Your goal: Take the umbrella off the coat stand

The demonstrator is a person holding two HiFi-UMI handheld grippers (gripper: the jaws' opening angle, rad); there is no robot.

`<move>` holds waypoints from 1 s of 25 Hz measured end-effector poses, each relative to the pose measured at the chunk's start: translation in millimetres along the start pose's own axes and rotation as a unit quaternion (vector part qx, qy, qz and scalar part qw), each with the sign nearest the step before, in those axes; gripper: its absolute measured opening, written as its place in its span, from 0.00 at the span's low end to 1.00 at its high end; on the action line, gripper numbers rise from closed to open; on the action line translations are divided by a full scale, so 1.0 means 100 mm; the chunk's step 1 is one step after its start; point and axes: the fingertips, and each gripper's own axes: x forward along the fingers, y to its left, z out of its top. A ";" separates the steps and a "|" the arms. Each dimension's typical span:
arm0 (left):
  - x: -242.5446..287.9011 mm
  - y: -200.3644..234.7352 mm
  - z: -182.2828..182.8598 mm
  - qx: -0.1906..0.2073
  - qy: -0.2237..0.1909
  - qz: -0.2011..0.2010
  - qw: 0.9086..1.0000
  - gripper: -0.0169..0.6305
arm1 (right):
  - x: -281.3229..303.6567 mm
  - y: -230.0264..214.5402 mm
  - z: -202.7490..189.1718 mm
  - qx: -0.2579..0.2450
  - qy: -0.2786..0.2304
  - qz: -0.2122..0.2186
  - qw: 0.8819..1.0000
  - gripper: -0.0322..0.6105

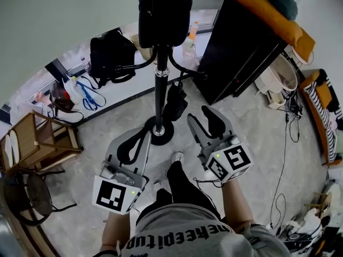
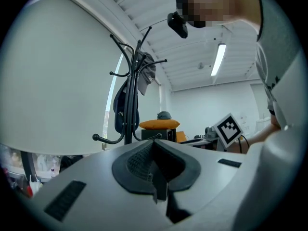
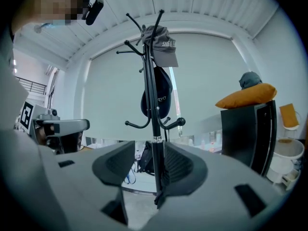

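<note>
**Clearly hung: the umbrella sits low on the coat stand**

Start at the floor's left edge, where your head view crops a wooden stool (image 1: pixel 45 143). A black backpack (image 1: pixel 110 55) rests on the ledge along the far wall.

Your left gripper (image 1: pixel 138 138) has its pads pressed together with nothing between them.

There is one coat stand (image 1: pixel 160 74), and three things hang from it. From your head camera a dark bag (image 1: pixel 163 9) fills the top of the stand and hides the upper hooks. Only the two gripper views show those hooks, along with a grey cap (image 3: pixel 161 47) on one of them.

The third hanging thing is the umbrella (image 1: pixel 174 101), a dark folded bundle. It hangs from the lower ring of hooks, close against the pole's right side and above the round base. You cannot make out where it catches the hook.

The left gripper view loses the umbrella behind that gripper's own body. In the right gripper view a dark shape shows just left of the pole, low down. It is hard to tell whether that shape is the umbrella.

Your right gripper (image 1: pixel 202 119) has its jaws spread well apart and grips nothing. The pole lines up in the gap between them but stands beyond them, untouched.

Toward the floor's right edge stands one black cabinet (image 1: pixel 241 42). An orange cushion (image 1: pixel 262 7) lies along its top.
</note>
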 end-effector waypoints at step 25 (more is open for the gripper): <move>0.24 0.08 -0.42 -0.042 0.025 0.000 0.999 0.05 | 0.53 -0.13 -0.44 0.000 0.065 0.018 0.998 0.37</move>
